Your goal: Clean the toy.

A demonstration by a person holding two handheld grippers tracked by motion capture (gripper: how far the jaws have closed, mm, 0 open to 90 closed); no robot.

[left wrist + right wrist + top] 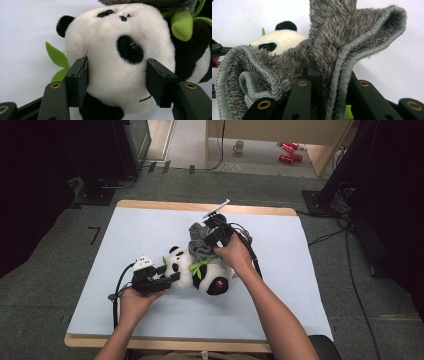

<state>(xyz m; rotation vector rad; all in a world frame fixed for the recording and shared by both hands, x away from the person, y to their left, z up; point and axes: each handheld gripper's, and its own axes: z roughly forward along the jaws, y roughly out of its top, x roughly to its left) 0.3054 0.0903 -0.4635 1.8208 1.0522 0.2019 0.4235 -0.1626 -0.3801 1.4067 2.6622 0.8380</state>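
Note:
A black-and-white panda plush (200, 270) lies on its side in the middle of the pale mat (150, 230), with green felt leaves (57, 56) by its head. My left gripper (167, 276) comes in from the left, and its pads press on both sides of the panda's head (117, 62). My right gripper (206, 240) is just beyond the panda, shut on a bunched grey fluffy cloth (329, 37) with a pale stitched hem. The cloth (197, 236) hangs over the panda's upper side, and the panda's head (279, 40) peeks out behind it.
The mat covers a wooden table (165, 342) with free room on all sides of the plush. Cables trail from both grippers. Beyond the table, on the floor, are a mug (239, 146), red cans (289, 151) and dark equipment stands (340, 175).

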